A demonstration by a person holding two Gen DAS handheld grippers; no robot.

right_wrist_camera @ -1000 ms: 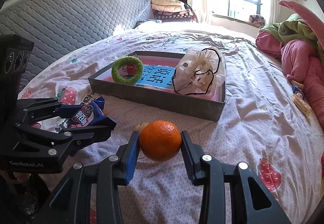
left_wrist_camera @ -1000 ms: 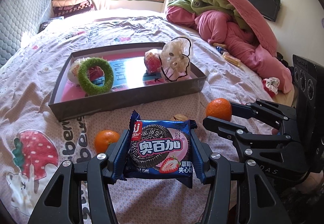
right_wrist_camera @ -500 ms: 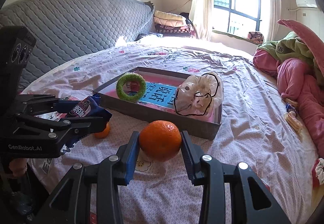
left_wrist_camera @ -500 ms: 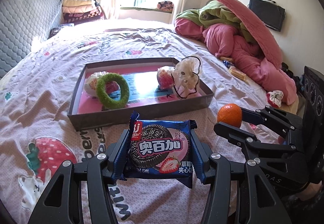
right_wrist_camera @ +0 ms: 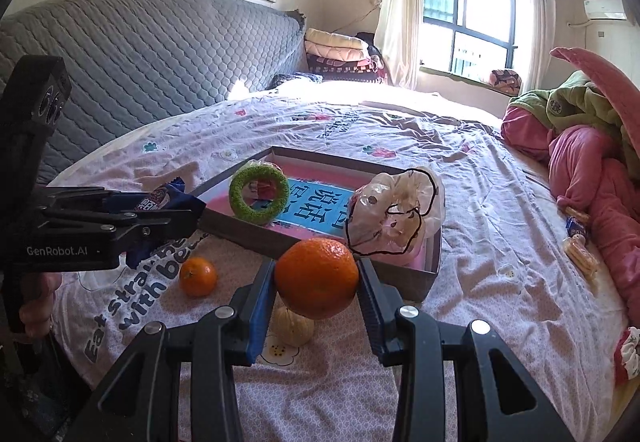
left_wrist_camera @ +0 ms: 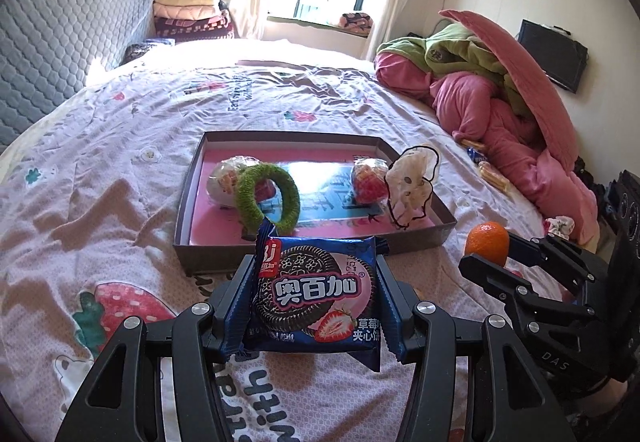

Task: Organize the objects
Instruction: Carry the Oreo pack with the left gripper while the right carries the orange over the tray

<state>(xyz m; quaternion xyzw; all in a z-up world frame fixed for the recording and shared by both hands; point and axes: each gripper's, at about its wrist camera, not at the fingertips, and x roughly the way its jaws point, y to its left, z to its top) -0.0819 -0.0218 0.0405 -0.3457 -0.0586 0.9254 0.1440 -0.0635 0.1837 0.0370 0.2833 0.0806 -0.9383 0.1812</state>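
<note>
My left gripper [left_wrist_camera: 316, 298] is shut on a blue cookie packet [left_wrist_camera: 316, 294], held above the bed in front of the grey tray [left_wrist_camera: 320, 248]. My right gripper [right_wrist_camera: 316, 278] is shut on an orange [right_wrist_camera: 316, 276], also lifted before the tray [right_wrist_camera: 248, 236]. The tray holds a green ring [left_wrist_camera: 267, 198], wrapped snacks [left_wrist_camera: 368, 182] and a clear bag [right_wrist_camera: 394, 214]. A second orange [right_wrist_camera: 198, 276] and a small pale fruit [right_wrist_camera: 294, 328] lie on the bedspread. The left gripper with the packet shows in the right wrist view [right_wrist_camera: 168, 210]; the orange shows in the left wrist view [left_wrist_camera: 486, 242].
A pile of pink and green bedding [left_wrist_camera: 500, 90] lies at the right. A grey quilted headboard [right_wrist_camera: 140, 58] stands at the left. Small snack packets [right_wrist_camera: 578, 238] lie on the bed near the bedding. Folded blankets [left_wrist_camera: 188, 12] sit by the window.
Both grippers have risen and pulled back from the bed with their loads; the tray now looks farther away and lower. The second orange stays on the bedspread.
</note>
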